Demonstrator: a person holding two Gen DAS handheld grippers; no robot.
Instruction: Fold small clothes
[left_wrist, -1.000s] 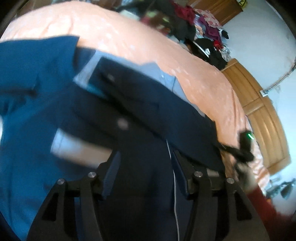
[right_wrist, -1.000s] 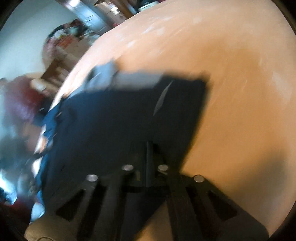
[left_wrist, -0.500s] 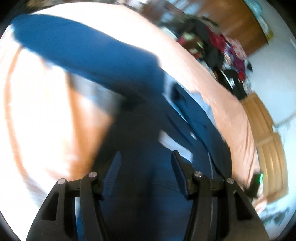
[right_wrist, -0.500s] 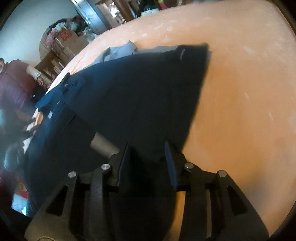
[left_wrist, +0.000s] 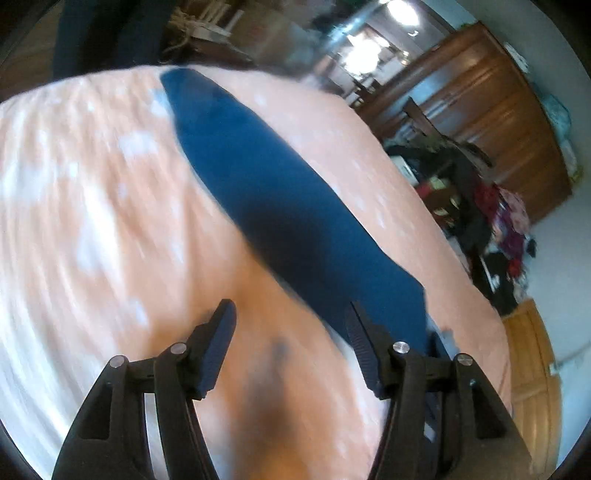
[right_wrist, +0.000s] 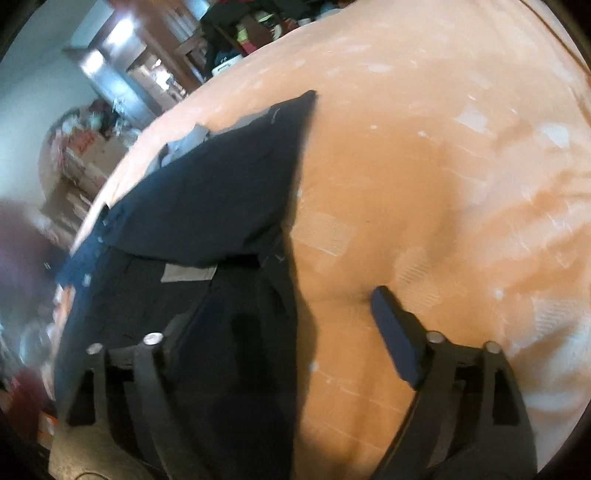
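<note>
Navy garment (right_wrist: 207, 206) now lies released on the bed (right_wrist: 443, 166); both grippers' jaws have opened, fold laid.

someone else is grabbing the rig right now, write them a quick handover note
Left gripper: open, empty, above the orange bedspread just beside the blue garment.
Right gripper: open, empty, at the edge of the dark navy garment.
Garment lies on the bedspread with one fold laid over; grey lining shows.
Done: first fold looks placed, cloth released.
Left: likely regrip, fold again, smooth flat.
</note>
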